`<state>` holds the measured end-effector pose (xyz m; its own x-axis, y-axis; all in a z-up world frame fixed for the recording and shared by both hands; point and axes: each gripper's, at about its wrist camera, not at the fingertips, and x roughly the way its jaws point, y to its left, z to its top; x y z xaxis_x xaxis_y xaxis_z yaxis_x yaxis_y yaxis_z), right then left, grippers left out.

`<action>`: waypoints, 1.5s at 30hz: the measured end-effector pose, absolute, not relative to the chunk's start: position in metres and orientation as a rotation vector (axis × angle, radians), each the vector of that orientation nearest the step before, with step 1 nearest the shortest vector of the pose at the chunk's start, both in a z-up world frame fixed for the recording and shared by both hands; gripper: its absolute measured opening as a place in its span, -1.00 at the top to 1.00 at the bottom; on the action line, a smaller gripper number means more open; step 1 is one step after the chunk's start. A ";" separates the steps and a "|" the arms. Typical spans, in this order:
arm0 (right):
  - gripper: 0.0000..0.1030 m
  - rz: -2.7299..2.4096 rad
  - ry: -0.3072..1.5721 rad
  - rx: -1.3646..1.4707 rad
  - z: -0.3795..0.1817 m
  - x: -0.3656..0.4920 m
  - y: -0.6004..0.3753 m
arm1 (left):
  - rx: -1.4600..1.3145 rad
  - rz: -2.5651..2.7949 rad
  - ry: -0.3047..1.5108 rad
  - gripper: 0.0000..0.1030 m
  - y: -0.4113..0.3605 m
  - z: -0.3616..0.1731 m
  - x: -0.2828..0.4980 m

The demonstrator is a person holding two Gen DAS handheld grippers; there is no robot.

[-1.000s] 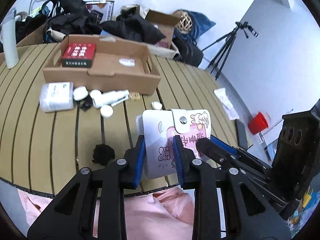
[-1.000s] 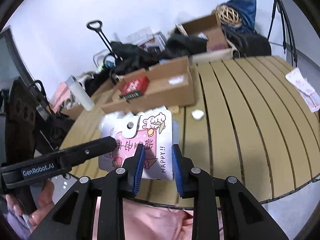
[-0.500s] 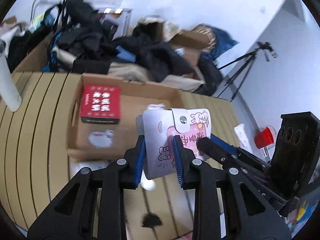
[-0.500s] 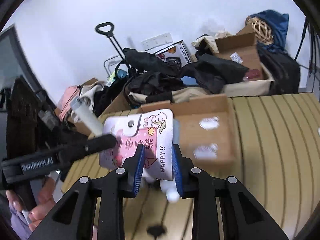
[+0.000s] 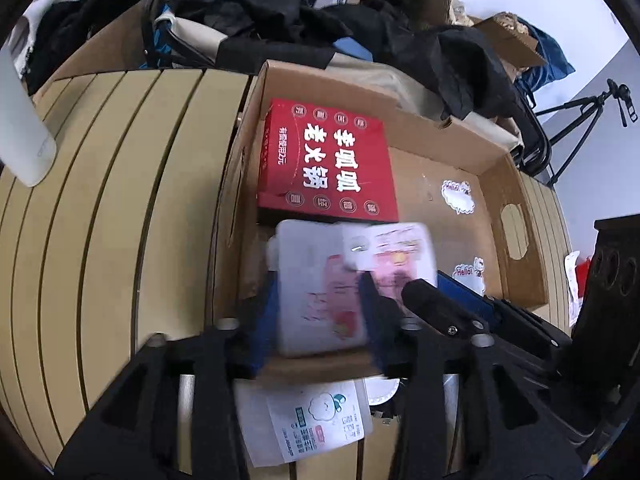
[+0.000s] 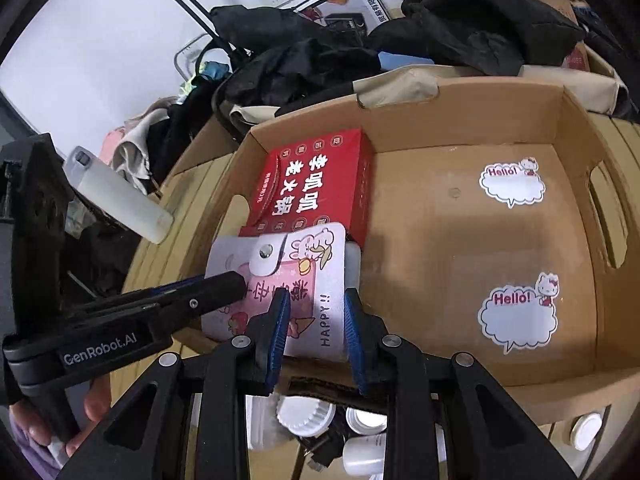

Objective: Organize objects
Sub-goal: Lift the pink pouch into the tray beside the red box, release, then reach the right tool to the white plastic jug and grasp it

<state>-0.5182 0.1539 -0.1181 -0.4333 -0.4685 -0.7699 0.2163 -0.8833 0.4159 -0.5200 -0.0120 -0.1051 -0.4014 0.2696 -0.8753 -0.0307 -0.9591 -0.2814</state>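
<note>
A pink and white cartoon wallet [image 6: 308,292] with a snap flap hangs over the near left corner of the open cardboard box [image 6: 460,92], just in front of a red box with white Chinese characters [image 6: 312,184]. My right gripper [image 6: 314,320] is shut on the wallet's lower edge. My left gripper [image 5: 318,312] is shut on the same wallet [image 5: 320,288], which looks blurred in the left wrist view. The red box [image 5: 326,160] lies in the far left of the cardboard box [image 5: 512,184]. The left gripper's finger [image 6: 216,290] crosses the wallet from the left.
Two "Hello!" stickers [image 6: 516,312] lie on the box floor. A white wipes pack [image 5: 316,416] and small white jars [image 6: 308,416] sit on the slatted table in front of the box. A white bottle [image 6: 120,200] lies at left. Dark clothes and bags [image 6: 360,40] pile up behind.
Both grippers carried the wallet forward from the table's near edge to over the box's near left corner, and lower. The box and red box now fill the views.
</note>
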 end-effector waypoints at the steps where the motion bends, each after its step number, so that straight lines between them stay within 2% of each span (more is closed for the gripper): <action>1: 0.42 -2.334 -0.340 1.364 -0.115 -0.516 0.152 | -1.575 2.501 -0.291 0.13 -0.012 -0.098 -0.516; 2: 0.41 -2.349 -0.295 1.360 -0.109 -0.513 0.151 | -1.542 2.521 -0.252 0.00 -0.011 -0.090 -0.511; 3: 0.29 -2.382 -0.241 1.350 -0.101 -0.509 0.151 | -1.498 2.541 -0.207 -0.16 -0.010 -0.076 -0.502; 4: 0.04 -2.423 -0.190 1.325 -0.090 -0.503 0.153 | -1.471 2.564 -0.175 -0.25 -0.009 -0.064 -0.496; 5: -0.13 -2.461 -0.154 1.292 -0.076 -0.495 0.157 | -1.441 2.588 -0.148 -0.44 -0.010 -0.051 -0.488; 6: -0.56 -2.490 -0.130 1.269 -0.062 -0.487 0.165 | -1.400 2.613 -0.130 -0.65 -0.012 -0.032 -0.477; 7: -0.80 -2.500 -0.121 1.256 -0.049 -0.482 0.171 | -1.370 2.632 -0.117 -0.76 -0.015 -0.017 -0.468; 8: -0.80 -2.508 -0.114 1.243 -0.033 -0.473 0.183 | -1.344 2.651 -0.099 -0.91 -0.016 -0.003 -0.458; 9: -0.80 -2.523 -0.093 1.238 -0.019 -0.464 0.193 | -1.315 2.673 -0.072 -0.97 -0.018 0.014 -0.443; 12: -0.80 -2.601 -0.003 1.237 0.019 -0.432 0.225 | -1.270 2.709 -0.018 -0.98 -0.020 0.045 -0.403; 16: -0.80 -2.688 -0.020 1.174 0.058 -0.373 0.262 | -1.202 2.734 0.016 -1.00 -0.015 0.068 -0.346; 21: -0.80 -2.713 -0.010 1.114 0.080 -0.317 0.271 | -1.160 2.735 -0.020 -1.00 -0.011 0.078 -0.284; 25: -0.80 -2.735 0.027 1.052 0.092 -0.265 0.277 | -1.103 2.767 0.033 -1.00 -0.006 0.085 -0.232; 31: -0.80 -2.746 0.054 0.982 0.082 -0.188 0.281 | -0.961 2.771 -0.029 -1.00 -0.013 0.084 -0.155; 37: -0.80 -2.711 0.051 0.985 0.038 -0.116 0.268 | -0.978 2.835 -0.064 -1.00 -0.021 0.034 -0.090; 42: -0.80 -2.643 0.018 1.056 -0.001 -0.093 0.252 | -1.032 2.758 0.021 -1.00 -0.010 0.007 -0.078; 45: -0.80 -2.641 0.047 1.069 -0.008 -0.094 0.247 | -1.011 2.759 -0.013 -1.00 -0.010 0.005 -0.078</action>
